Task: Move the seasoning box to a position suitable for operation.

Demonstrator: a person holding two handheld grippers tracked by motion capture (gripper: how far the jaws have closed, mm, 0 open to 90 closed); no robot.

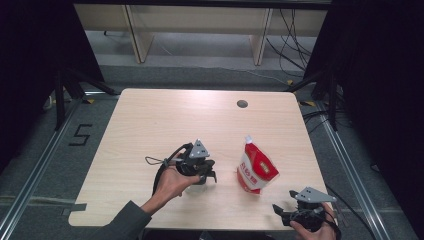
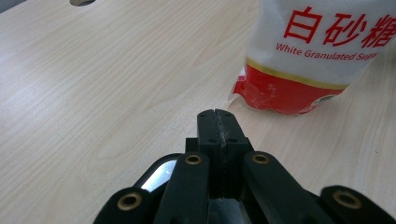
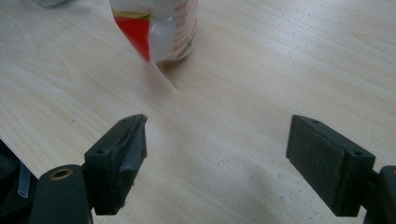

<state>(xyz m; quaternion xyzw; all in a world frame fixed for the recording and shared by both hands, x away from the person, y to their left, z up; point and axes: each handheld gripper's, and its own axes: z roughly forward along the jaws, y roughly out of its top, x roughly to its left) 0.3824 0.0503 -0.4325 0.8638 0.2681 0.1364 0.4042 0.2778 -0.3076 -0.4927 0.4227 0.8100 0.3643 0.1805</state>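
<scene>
Sugar pouch (image 1: 256, 169) stands upright on the table (image 1: 150, 125), right of centre toward the near edge, between the two grippers and touching neither. Red and white stand-up bag, spout cap at top; printed face reads "White Granulated Sugar" in the left gripper view (image 2: 322, 51).

Left gripper (image 1: 205, 172): held low over the table just left of the pouch, nose turned toward it. Jaws clenched together, nothing between them; the seam between the pads is plain in its own view (image 2: 217, 128). The pouch base sits near, ahead and to one side, not in contact. With the jaws pressed flat it looks set up as a pusher or steadier rather than a grasper, to my reading.

Right gripper (image 1: 280, 210): near the table's front right corner, apart from the pouch. Jaws released, spread wide and empty (image 3: 215, 154), pouch base ahead of them. The wide spread likely suits the bag's breadth.

Cable hole (image 1: 242, 104) at the far side of the table.
</scene>
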